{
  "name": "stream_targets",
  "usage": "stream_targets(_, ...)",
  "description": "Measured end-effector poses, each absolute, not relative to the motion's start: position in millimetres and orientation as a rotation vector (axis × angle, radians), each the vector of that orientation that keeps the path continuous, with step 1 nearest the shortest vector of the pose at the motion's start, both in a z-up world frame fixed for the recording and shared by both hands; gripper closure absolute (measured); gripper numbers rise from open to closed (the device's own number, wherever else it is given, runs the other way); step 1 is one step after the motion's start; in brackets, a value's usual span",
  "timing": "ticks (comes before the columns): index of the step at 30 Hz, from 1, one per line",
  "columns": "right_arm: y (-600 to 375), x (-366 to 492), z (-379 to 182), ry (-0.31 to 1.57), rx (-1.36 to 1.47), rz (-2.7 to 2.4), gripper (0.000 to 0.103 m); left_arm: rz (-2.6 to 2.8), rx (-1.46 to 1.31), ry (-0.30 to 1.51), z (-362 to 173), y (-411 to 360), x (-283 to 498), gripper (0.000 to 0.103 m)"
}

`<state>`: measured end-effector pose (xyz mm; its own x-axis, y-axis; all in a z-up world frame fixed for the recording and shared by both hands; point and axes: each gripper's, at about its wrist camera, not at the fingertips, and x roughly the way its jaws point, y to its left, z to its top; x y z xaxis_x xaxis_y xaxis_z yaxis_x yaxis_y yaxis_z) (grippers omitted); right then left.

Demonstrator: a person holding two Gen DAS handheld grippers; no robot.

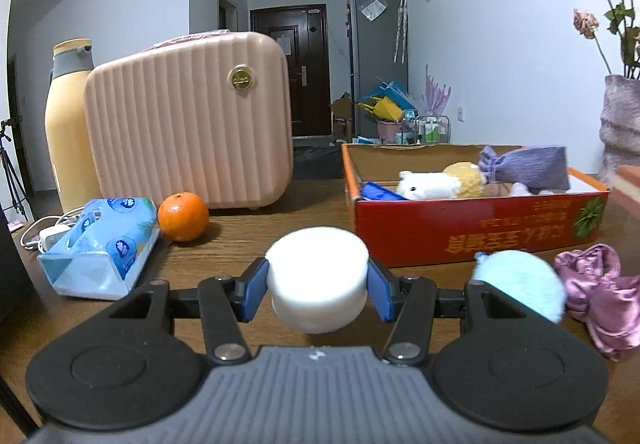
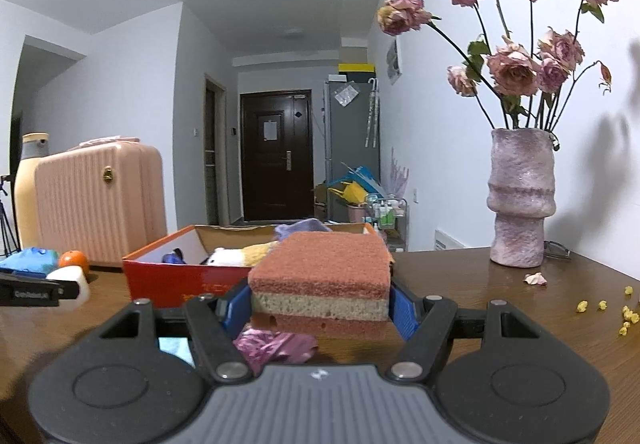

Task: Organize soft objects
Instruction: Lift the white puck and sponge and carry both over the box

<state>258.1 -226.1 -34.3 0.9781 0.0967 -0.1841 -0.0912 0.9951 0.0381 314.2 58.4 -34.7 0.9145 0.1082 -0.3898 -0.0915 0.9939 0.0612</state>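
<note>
Two soft things are in the air at once. The white foam puck [image 1: 317, 280] sits clamped between the blue pads of the left gripper [image 1: 317, 286], held above the desk [image 1: 240, 244] just short of the red cardboard box [image 1: 480, 236]. The layered sponge [image 2: 324, 280], reddish over tan, is grasped the same way by the right gripper [image 2: 320, 308], also near the box's front wall. The box already holds a white and yellow plush toy [image 1: 440, 182] and a purple pouch [image 1: 528, 164].

Still on the desk, outside the box, lie a pale blue ball [image 1: 524, 284] and a crumpled pink satin cloth [image 1: 600, 296], both close under the grippers. Further left are a tissue pack [image 1: 100, 244], an orange [image 1: 183, 216], a pink case [image 1: 188, 120] and a yellow bottle [image 1: 68, 124]; to the right stands a vase of dried roses [image 2: 520, 200].

The risks, as I judge them: both hands head for one box, so the grippers may collide over the rim; a low approach could catch the front wall and shove the box; and foam squeezed this hard may spring sideways on release, landing outside. A wide swing on the right could knock the vase.
</note>
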Motion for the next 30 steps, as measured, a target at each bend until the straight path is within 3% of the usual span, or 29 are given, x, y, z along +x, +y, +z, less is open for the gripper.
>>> stream_targets(30,-206.4,249.4,-30.5,0.135,0.026,0.183,0.034,0.078,-0.032,0.352,-20.1,-23.0,288.6,0.049)
